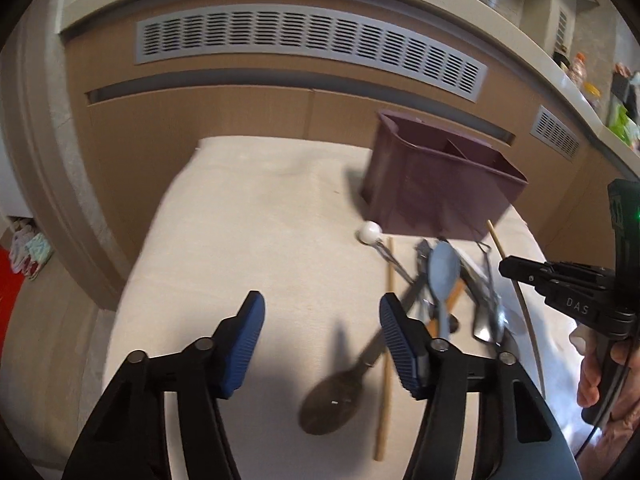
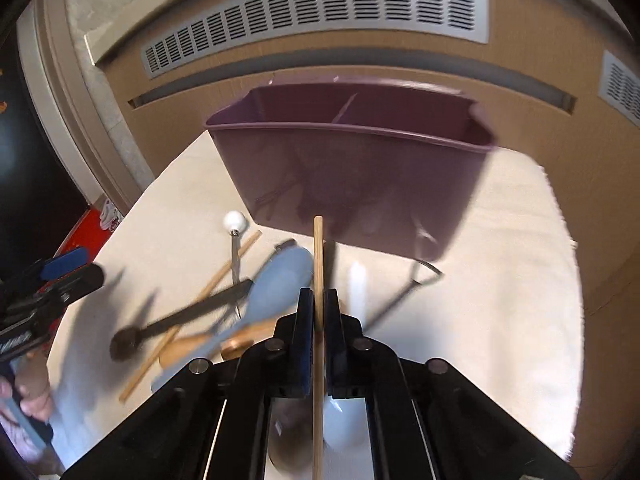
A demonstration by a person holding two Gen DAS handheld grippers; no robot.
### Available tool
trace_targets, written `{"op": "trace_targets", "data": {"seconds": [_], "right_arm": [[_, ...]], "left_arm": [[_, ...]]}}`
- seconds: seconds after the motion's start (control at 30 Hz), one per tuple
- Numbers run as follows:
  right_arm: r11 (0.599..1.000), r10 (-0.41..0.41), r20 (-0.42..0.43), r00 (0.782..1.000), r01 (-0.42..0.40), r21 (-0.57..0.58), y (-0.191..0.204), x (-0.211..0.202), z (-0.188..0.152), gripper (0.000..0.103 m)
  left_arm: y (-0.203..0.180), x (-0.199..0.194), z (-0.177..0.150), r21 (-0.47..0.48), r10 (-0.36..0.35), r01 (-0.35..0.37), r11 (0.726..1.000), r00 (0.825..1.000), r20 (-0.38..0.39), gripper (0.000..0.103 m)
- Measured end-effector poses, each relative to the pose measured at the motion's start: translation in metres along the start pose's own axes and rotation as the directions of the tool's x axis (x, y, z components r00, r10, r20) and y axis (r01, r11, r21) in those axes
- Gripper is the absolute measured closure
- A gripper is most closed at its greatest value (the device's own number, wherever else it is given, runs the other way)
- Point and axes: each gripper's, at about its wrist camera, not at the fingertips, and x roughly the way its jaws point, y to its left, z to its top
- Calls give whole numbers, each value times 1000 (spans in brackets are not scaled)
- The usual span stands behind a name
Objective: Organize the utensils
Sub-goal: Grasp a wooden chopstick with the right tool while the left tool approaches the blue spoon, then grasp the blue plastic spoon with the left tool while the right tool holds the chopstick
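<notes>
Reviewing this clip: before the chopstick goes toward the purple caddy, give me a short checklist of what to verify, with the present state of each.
1. Right hand-held gripper shut on the wooden chopstick: ok.
2. Chopstick runs straight out between the pads, toward the purple caddy: ok.
3. Caddy upright on the table, compartments open: ok.
4. Compartments empty: cannot tell, floors hidden.
5. Left hand-held gripper holds nothing, jaws apart: ok.
6. Second chopstick lies free beside the dark spoon: ok.
</notes>
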Motion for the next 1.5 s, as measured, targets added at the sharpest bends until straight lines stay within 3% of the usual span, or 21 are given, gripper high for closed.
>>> {"op": "trace_targets", "data": {"seconds": [0.1, 0.27, 0.37, 0.47, 0.53, 0.6, 0.7, 0.77, 0.83, 1.03, 1.1, 1.23, 1.37, 1.5], "right_arm": [[1000, -21, 1, 1000, 21, 7, -13, -18, -13, 99], [998, -16, -11, 1000, 16, 56, -33, -33, -34, 99], [996, -5, -6, 1000, 5, 84, -41, -41, -44, 99], [994, 11, 1, 1000, -11, 107, -45, -46, -50, 99], [993, 18, 5, 1000, -18, 114, -46, -47, -53, 99], [992, 32, 2, 999, -32, 125, -47, -46, -55, 99], [991, 38, 5, 999, -38, 132, -45, -44, -56, 99], [991, 31, 13, 999, -33, 128, -43, -47, -56, 99], [992, 22, 25, 999, -24, 120, -38, -50, -56, 99], [996, 6, 63, 998, -11, 88, -21, -65, -55, 99], [996, 9, 70, 997, -15, 84, -17, -69, -55, 99], [999, -5, 83, 997, 1, 52, -7, -79, -56, 99], [999, -13, 64, 998, 11, 42, -4, -80, -64, 99], [996, 12, 22, 1000, -14, 84, -10, -70, -73, 99]], "left_arm": [[-18, 9, 3, 58, -74, 77, 995, 996, -59, 46], [-54, 34, 16, 246, -87, 130, 961, 980, -180, 66], [-67, 57, 22, 305, -65, 169, 937, 945, -322, 67], [-76, 72, 21, 366, -5, 164, 916, 917, -399, 70], [-79, 77, 23, 361, 17, 146, 921, 911, -412, 75], [-76, 82, 27, 303, 5, 140, 943, 902, -432, 82], [-72, 85, 26, 280, 24, 106, 954, 906, -423, 89], [-71, 78, 20, 262, 15, 97, 960, 919, -395, 91], [-70, 67, 15, 230, -23, 114, 967, 931, -363, 100], [-65, 19, 2, 86, -160, 182, 980, 964, -215, 100], [-64, 10, 5, 43, -202, 213, 976, 961, -189, 100], [-54, -7, 14, 2, -284, 290, 957, 938, -200, 100], [-54, -17, 11, 50, -215, 230, 972, 954, -207, 99], [-42, 7, 10, 58, -186, 217, 974, 924, -334, 98]]}}
